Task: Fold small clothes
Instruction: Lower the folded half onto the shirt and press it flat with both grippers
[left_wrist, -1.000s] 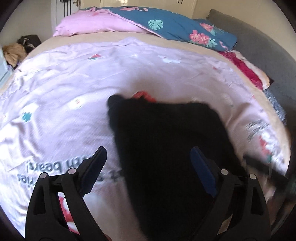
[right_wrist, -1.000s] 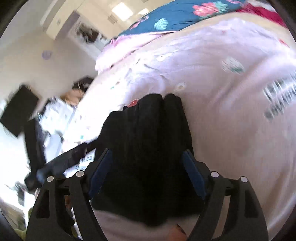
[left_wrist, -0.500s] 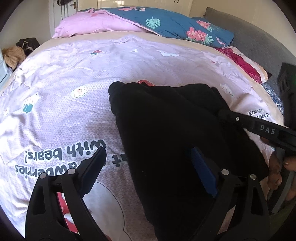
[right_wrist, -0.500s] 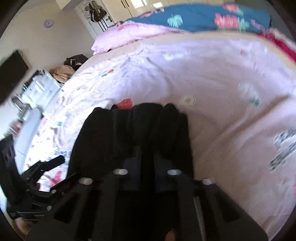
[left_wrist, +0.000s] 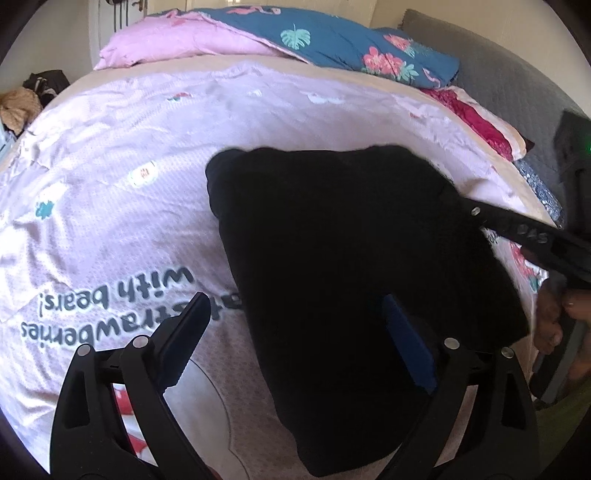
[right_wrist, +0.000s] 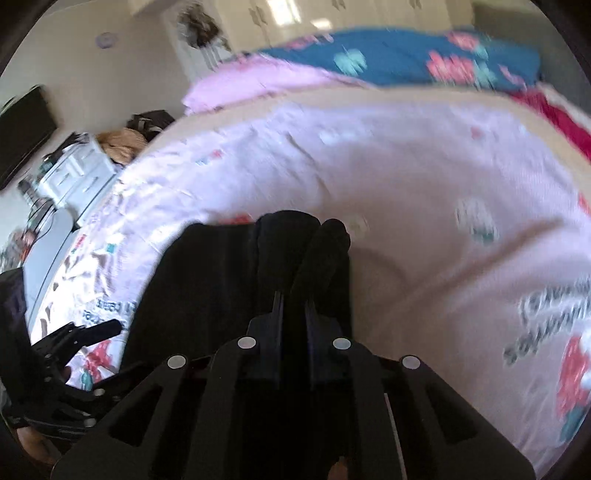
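A black garment (left_wrist: 351, 251) lies on the pink printed bed cover (left_wrist: 110, 206). My left gripper (left_wrist: 295, 325) is open, its jaws wide apart over the garment's near left edge, holding nothing. My right gripper (right_wrist: 294, 310) is shut on a fold of the black garment (right_wrist: 221, 280), which bunches up in front of its fingertips. The right gripper also shows in the left wrist view (left_wrist: 517, 229), reaching in from the right at the garment's right edge. The left gripper shows in the right wrist view (right_wrist: 81, 332) at the lower left.
A pink pillow (left_wrist: 177, 44) and a blue flowered duvet (left_wrist: 351, 40) lie at the head of the bed. A red cloth (left_wrist: 476, 122) and a grey headboard (left_wrist: 517, 74) are on the right. A white dresser (right_wrist: 77, 173) and clutter stand left of the bed.
My right gripper went from open to shut on a fold of the black garment. My left gripper stayed open over the garment's near edge.
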